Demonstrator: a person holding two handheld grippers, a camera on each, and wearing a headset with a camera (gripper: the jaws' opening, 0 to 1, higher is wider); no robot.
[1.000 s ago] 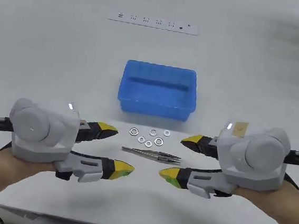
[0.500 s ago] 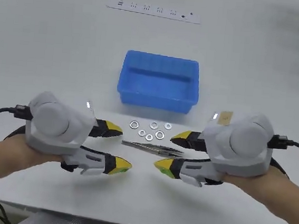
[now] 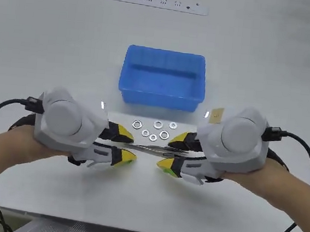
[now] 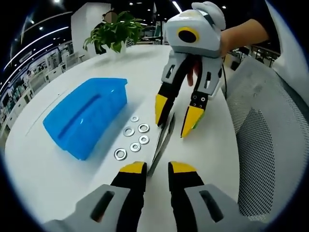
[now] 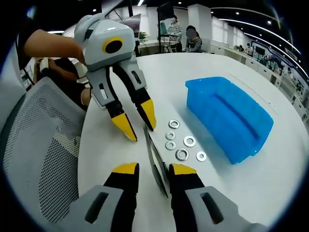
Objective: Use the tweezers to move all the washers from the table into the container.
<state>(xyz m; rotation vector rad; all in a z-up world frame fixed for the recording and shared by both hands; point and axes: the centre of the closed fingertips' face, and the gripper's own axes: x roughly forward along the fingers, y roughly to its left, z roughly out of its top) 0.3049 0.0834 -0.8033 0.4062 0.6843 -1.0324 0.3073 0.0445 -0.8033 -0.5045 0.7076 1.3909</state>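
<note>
Holding the left claw (image 3: pixel 129 145) and the right claw (image 3: pixel 168 151) low over the white counter (image 3: pixel 269 72) in the head view, the person is pointing their tips at each other, and both claws are standing open and gripping nothing. The tweezers (image 3: pixel 151 148) are lying flat on the counter between the two claws. Six washers (image 3: pixel 154 131) are sitting loose just beyond the tweezers, on the counter in front of the blue container (image 3: pixel 163 75). A power strip (image 3: pixel 155 0) is lying near the far edge. In the left gripper view, the left claw (image 4: pixel 157 169) is keeping its jaws parted with one end of the tweezers (image 4: pixel 164 139) lying in the gap, unclamped. The right claw (image 4: pixel 176 117) is reaching in from the far side with its jaws spread over the other end. The washers (image 4: pixel 133 138) are lying between the tweezers and the container (image 4: pixel 84 118). A plant (image 4: pixel 113 34) is showing beyond the counter, and a mesh chair (image 4: pixel 263 140) is showing beside it. In the right gripper view, the right claw (image 5: pixel 153 170) is also standing open, with the tweezers (image 5: pixel 154 155) running up between its jaws toward the open left claw (image 5: pixel 136 123). The washers (image 5: pixel 181 142) are resting just beside the tweezers, near the container (image 5: pixel 227 113) but outside it.
</note>
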